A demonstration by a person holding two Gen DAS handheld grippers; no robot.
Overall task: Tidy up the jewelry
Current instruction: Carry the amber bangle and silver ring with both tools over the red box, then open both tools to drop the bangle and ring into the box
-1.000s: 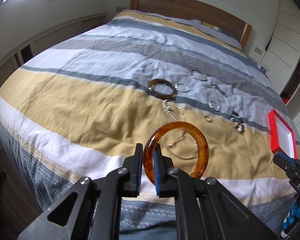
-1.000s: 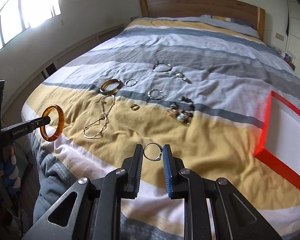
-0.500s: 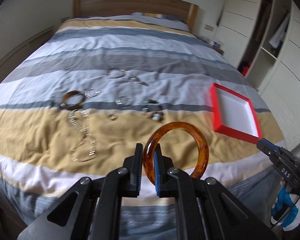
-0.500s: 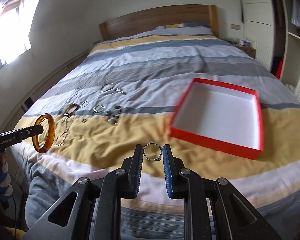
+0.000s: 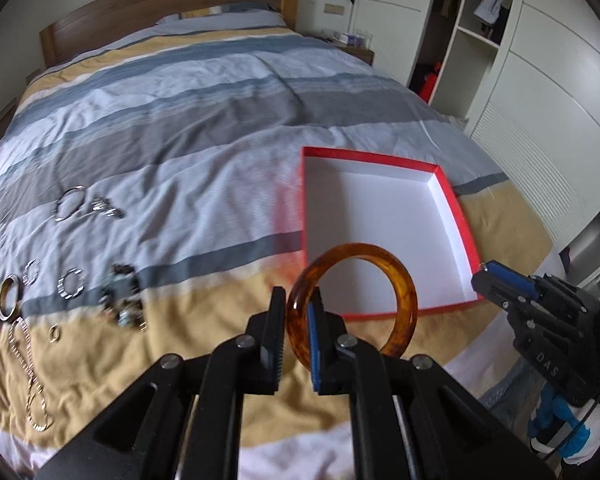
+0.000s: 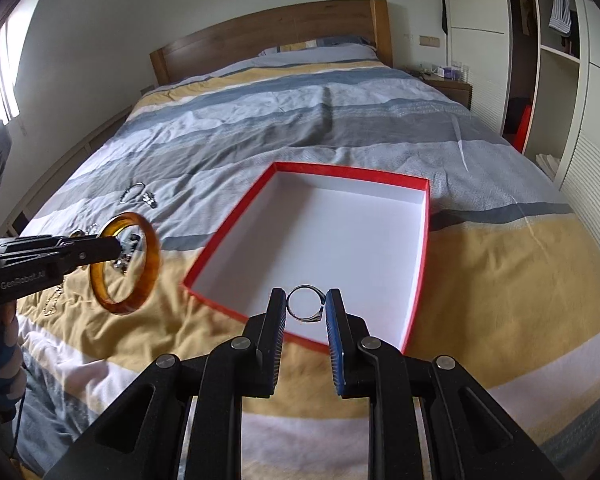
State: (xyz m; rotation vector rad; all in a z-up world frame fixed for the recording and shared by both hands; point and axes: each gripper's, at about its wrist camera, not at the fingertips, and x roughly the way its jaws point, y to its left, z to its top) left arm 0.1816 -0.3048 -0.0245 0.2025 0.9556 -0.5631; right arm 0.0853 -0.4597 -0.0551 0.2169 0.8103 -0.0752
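place: home bedroom | cues: striped bed [image 6: 340, 120], wooden headboard [image 6: 268, 36], open wardrobe [image 6: 556, 40]

Amber bangles: 1 [image 5: 396, 280]. Brown bangles: 1 [image 5: 7, 298]. Box: 1 [image 5: 454, 200]. Silver rings held: 1 [image 6: 306, 304]. Silver hoops on the bed [image 5: 220, 140]: 3 (one is [image 5: 67, 202]). Small ring: 1 [image 5: 54, 333]. Chain: 1 [image 5: 30, 380]. Bead cluster: 1 [image 5: 122, 296] (blurred).
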